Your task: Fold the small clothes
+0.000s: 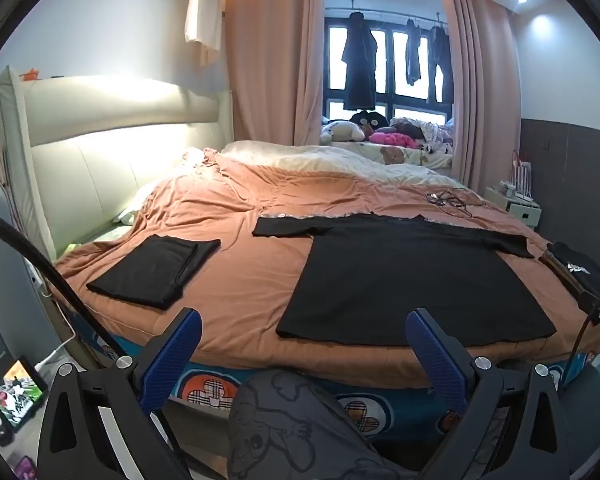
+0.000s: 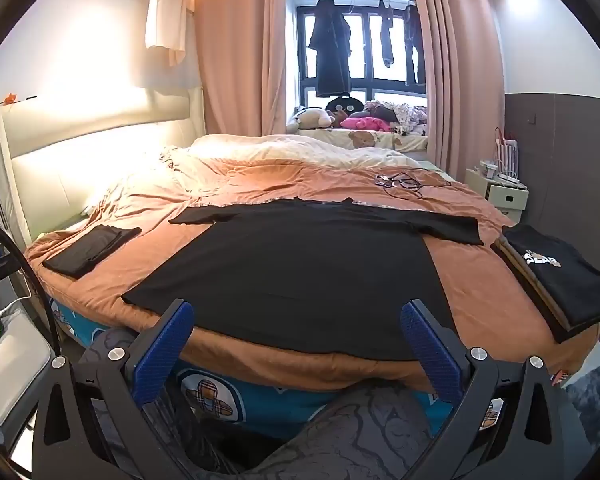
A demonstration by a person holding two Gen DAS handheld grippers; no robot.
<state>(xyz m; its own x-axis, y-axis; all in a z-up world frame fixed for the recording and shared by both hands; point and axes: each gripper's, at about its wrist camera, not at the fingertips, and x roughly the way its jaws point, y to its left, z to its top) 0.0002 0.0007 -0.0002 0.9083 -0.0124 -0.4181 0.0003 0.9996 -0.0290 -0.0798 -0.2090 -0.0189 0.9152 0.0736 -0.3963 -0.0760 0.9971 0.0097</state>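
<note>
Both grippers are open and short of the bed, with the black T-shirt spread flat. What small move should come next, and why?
Probably bring the left gripper forward and down to the near left hem corner of the flat black T-shirt on the orange bedspread. Both it and the right gripper are open, holding nothing, and the shirt lies unfolded, sleeves out; a folded black garment already lies to the left.

Home bedroom: bed (image 1: 260, 208), curtains (image 1: 268, 60)

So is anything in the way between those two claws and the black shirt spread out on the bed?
Nothing visible. Both the left gripper and right gripper are open, short of the bed's near edge, and the spread black T-shirt lies flat straight ahead. The folded piles sit off to the sides.
</note>
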